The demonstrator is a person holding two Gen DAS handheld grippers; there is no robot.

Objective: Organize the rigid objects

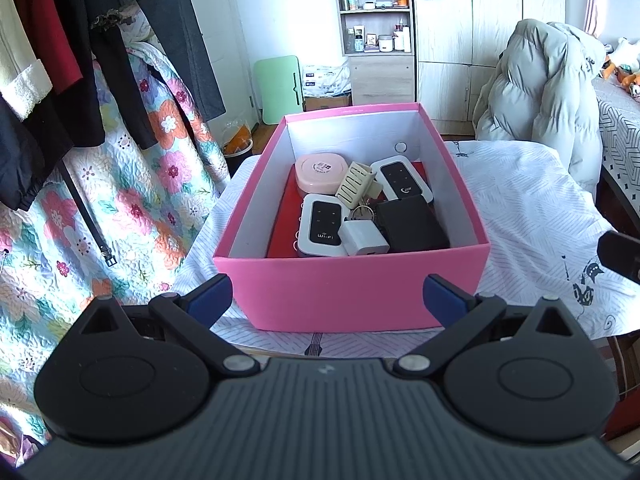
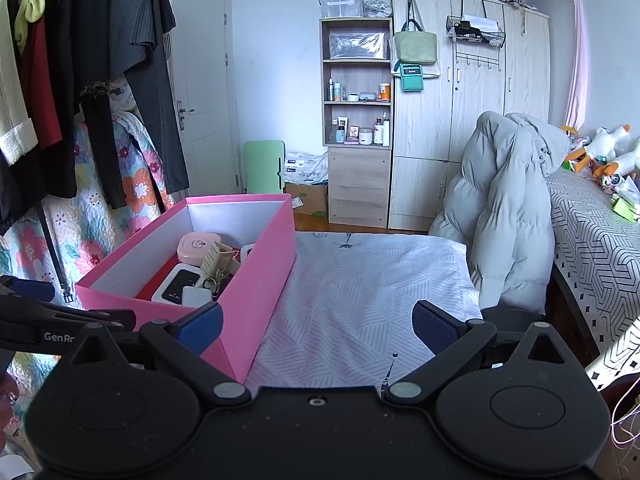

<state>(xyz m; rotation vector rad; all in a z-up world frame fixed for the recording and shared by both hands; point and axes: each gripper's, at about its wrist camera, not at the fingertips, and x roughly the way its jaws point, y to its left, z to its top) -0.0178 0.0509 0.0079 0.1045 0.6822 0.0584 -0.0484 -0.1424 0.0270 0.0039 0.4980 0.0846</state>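
Note:
A pink box [image 1: 352, 288] stands on the white-covered table [image 1: 532, 216]. It holds a round pink case [image 1: 320, 172], a beige hair clip [image 1: 354, 182], two white Wi-Fi routers [image 1: 322, 226], a white charger [image 1: 362, 238], keys and a black wallet [image 1: 412, 222]. My left gripper [image 1: 328, 298] is open and empty, just in front of the box's near wall. My right gripper [image 2: 318, 328] is open and empty over the tablecloth, right of the box [image 2: 260, 280].
Hanging clothes and a floral quilt [image 1: 120, 200] are at the left. A grey puffer jacket [image 2: 508, 208] hangs over a chair at the table's right. A bed [image 2: 592, 232] with toys is at the far right. Shelves and a wardrobe [image 2: 460, 120] stand behind.

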